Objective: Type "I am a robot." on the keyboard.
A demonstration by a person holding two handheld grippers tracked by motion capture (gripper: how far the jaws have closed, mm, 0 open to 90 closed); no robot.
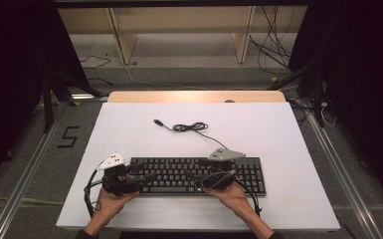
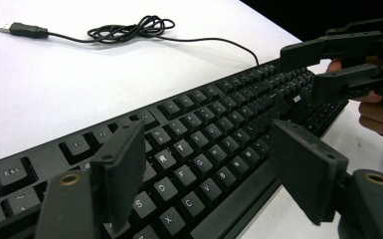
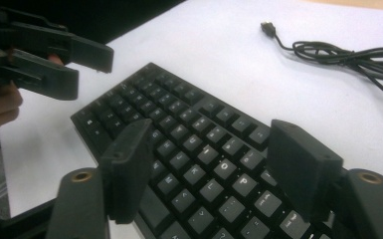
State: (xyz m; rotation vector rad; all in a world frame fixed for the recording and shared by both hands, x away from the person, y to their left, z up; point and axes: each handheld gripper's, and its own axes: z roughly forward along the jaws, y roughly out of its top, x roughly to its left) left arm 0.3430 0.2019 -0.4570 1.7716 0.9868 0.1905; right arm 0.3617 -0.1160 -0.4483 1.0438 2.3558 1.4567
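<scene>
Both jaws gape: left hand-held gripper (image 1: 142, 178) and right hand-held gripper (image 1: 199, 178) hover apart over the flat black plastic keyboard (image 1: 179, 172) below them.

Keyboard (image 2: 214, 134): black plastic, matt case, keycaps with a faint satin sheen and pale printed legends; its cable (image 2: 129, 27) looks like smooth, slightly glossy black rubber or plastic, ending in a plug (image 2: 17, 29) with a bright metal tip. Left gripper (image 2: 214, 169) and right gripper (image 3: 219, 169): jaws of matt black plastic, faintly grainy on the flat faces, with brass-coloured metal inserts near their bases; each carries a dull grey plate (image 1: 226, 155) on top. Surface (image 1: 129, 129): white, matt and smooth, with a strip of pale wood (image 1: 194, 96) along its far edge.
</scene>
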